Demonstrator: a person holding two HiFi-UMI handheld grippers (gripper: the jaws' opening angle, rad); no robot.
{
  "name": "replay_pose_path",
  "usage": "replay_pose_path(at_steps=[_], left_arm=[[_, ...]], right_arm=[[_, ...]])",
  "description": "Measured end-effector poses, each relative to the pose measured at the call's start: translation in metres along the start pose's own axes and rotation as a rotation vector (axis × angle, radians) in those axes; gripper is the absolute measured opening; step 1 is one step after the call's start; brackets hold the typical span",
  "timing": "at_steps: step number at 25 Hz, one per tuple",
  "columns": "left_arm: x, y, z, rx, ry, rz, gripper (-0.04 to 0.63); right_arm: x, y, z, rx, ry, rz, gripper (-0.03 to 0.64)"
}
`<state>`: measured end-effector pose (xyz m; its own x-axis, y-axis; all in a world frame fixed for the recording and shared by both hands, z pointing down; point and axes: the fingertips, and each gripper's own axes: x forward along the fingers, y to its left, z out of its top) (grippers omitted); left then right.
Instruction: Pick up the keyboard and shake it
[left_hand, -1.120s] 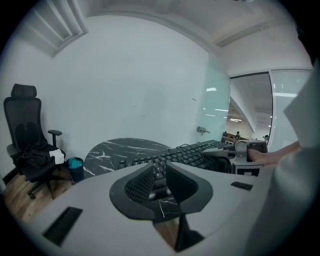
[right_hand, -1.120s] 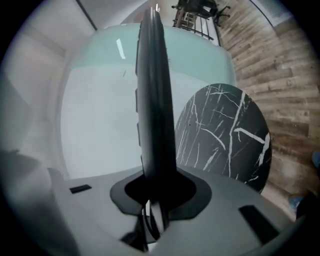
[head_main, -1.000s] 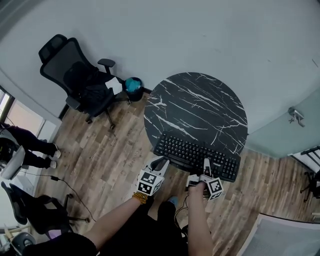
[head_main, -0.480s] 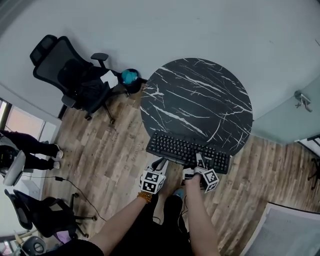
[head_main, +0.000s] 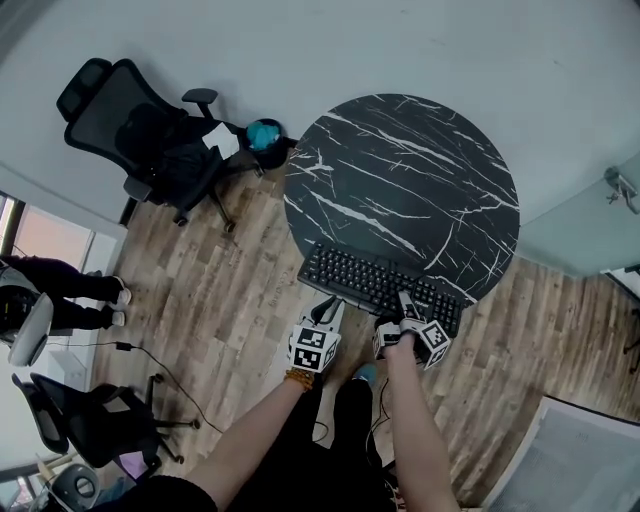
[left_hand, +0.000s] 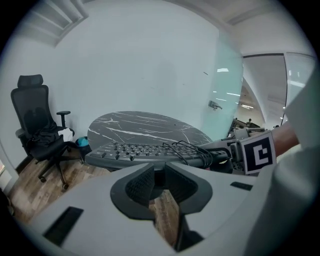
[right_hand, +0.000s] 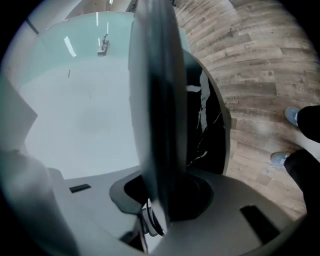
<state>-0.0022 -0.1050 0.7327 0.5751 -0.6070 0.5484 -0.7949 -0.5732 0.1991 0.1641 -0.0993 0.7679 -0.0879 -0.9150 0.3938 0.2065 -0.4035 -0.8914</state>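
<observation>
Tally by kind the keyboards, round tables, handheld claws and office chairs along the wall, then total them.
Keyboard: 1
Round marble table: 1
Claws: 2, the left claw and the right claw
Office chair by the wall: 1
Total: 5

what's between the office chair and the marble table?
A small teal bin on the floor, between office chair and marble table; head view shows it.
</observation>
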Motion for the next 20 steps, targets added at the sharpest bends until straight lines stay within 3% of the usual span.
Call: replay_pose_path(at_steps=[7,10,15,20], left_arm=[[-0.001,0.002,-0.005,-0.010,0.011,0.000,0.074],[0.001,0.002,-0.011,0.000,0.035,0.000,0.074],[0.004,0.003,-0.020,0.018,0.056,0.002,0.074],[0.007,0.006,-0.030,0.016,0.082,0.009,0.074]], right_arm=[[-0.007,-0.006,-0.019,-0.047,0.200,-0.012,0.095],[-0.010,-0.014,-0.026,-0.156,0.339,-0.021,0.097],[-0.018,-0.028,-0.029,-0.273,0.463,0.001,0.098],[-0.029,-0.037,-0.046,-0.465,0.642,-0.008,0.107]])
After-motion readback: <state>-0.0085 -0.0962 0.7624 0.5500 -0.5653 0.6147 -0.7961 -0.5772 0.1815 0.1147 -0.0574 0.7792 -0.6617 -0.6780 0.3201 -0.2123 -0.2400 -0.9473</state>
